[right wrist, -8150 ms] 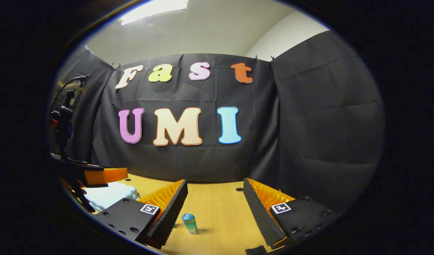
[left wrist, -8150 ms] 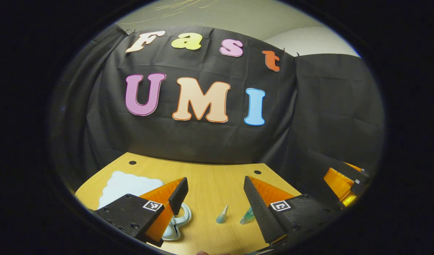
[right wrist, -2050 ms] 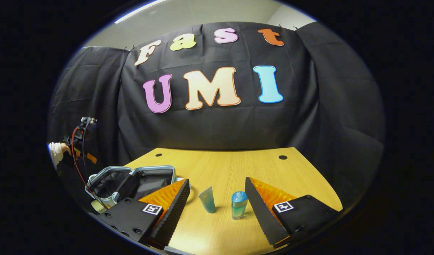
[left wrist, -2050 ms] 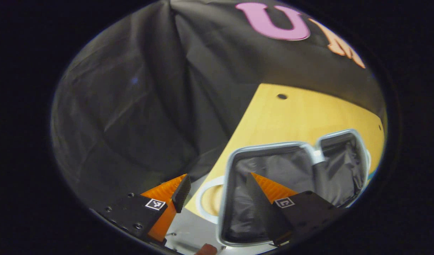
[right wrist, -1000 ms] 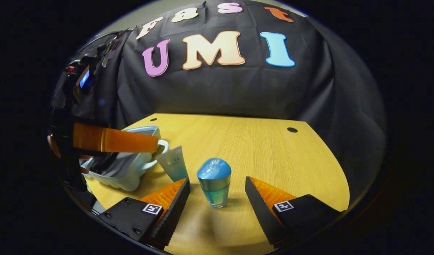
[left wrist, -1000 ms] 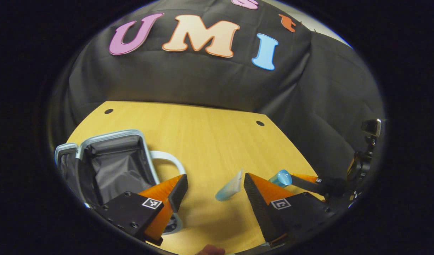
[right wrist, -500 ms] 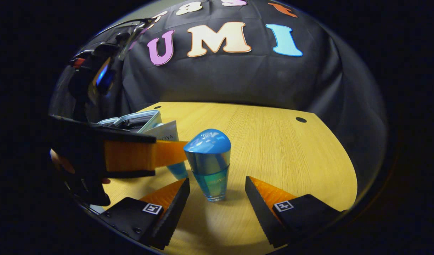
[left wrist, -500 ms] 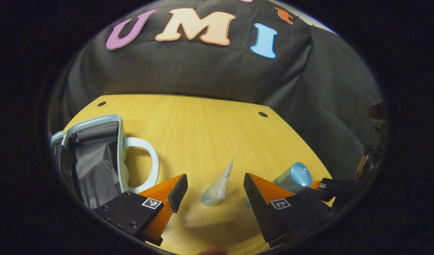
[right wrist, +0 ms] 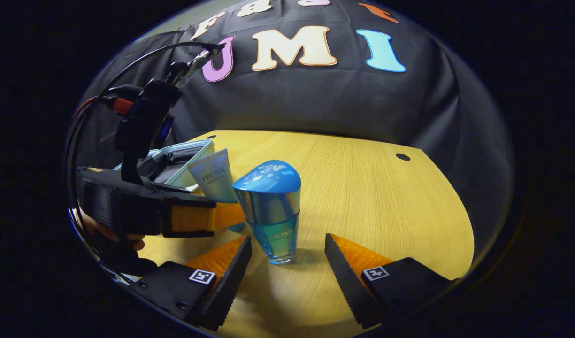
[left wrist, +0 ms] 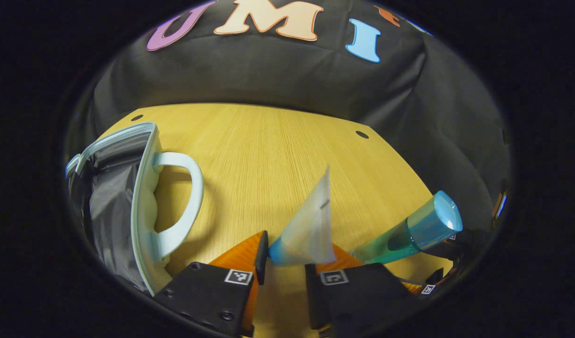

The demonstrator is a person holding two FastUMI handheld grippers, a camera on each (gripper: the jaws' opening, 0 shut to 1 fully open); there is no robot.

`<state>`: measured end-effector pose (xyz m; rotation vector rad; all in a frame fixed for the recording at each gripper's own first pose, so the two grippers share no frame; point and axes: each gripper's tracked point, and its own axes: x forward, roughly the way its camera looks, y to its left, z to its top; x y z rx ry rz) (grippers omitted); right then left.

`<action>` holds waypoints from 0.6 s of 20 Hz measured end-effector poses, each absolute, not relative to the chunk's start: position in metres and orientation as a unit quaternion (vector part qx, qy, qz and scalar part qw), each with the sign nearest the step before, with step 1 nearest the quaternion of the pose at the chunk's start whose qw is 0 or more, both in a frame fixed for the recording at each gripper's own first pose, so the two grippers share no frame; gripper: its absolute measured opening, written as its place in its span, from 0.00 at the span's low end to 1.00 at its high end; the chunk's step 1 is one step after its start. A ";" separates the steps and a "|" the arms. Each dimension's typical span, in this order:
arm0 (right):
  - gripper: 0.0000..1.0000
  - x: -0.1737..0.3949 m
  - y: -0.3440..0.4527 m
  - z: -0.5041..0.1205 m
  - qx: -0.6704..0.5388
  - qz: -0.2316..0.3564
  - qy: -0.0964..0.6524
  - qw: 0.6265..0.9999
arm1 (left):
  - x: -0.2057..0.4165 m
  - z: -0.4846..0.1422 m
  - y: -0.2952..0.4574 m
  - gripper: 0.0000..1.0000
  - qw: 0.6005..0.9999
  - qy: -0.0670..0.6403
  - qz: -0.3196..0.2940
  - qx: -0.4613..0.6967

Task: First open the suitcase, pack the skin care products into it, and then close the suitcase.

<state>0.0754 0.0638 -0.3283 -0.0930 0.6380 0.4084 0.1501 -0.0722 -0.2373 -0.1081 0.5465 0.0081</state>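
In the left gripper view my left gripper [left wrist: 287, 260] is shut on the capped lower end of a pale skin-care tube [left wrist: 310, 220], which stands upright on the table. A blue-capped teal bottle [left wrist: 418, 230] stands just right of it. The open suitcase [left wrist: 109, 188], with grey lining and a pale blue handle [left wrist: 184, 197], lies at the left. In the right gripper view my right gripper [right wrist: 287, 244] is open, one finger on each side of the bottle [right wrist: 273, 211] and neither touching it. The left gripper [right wrist: 221, 216] reaches in from the left onto the tube [right wrist: 214, 176], in front of the suitcase [right wrist: 184, 152].
The wooden table [right wrist: 362, 188] has bare room behind and to the right of the bottle. Black cloth walls close it in at the back and sides. A hand [right wrist: 109, 232] holds the left gripper at the table's left.
My left gripper came forward and shut on the tube, which was loose between its open fingers half a second ago. The right gripper stayed open around the bottle and hardly moved.
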 end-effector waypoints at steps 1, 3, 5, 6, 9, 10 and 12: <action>0.98 0.076 0.065 -0.330 -0.047 0.201 0.313 0.927 | 0.151 -0.239 -0.073 0.35 0.962 0.270 -0.001 -0.050; 0.98 0.077 0.068 -0.336 -0.049 0.207 0.320 0.923 | 0.151 -0.238 -0.071 0.30 0.962 0.266 -0.002 -0.059; 0.98 0.078 0.072 -0.338 -0.049 0.213 0.324 0.920 | 0.147 -0.235 -0.068 0.27 0.960 0.270 -0.002 -0.072; 0.98 0.078 0.074 -0.340 -0.050 0.214 0.325 0.920 | 0.143 -0.231 -0.068 0.27 0.959 0.272 -0.004 -0.080; 0.90 0.084 0.073 -0.344 -0.048 0.208 0.329 0.920 | 0.133 -0.202 -0.065 0.24 0.961 0.260 -0.015 -0.092; 0.84 0.086 0.072 -0.344 -0.043 0.205 0.331 0.920 | 0.127 -0.189 -0.065 0.27 0.963 0.253 -0.022 -0.095; 0.75 0.091 0.074 -0.344 -0.029 0.201 0.330 0.922 | 0.118 -0.162 -0.062 0.27 0.967 0.231 -0.035 -0.104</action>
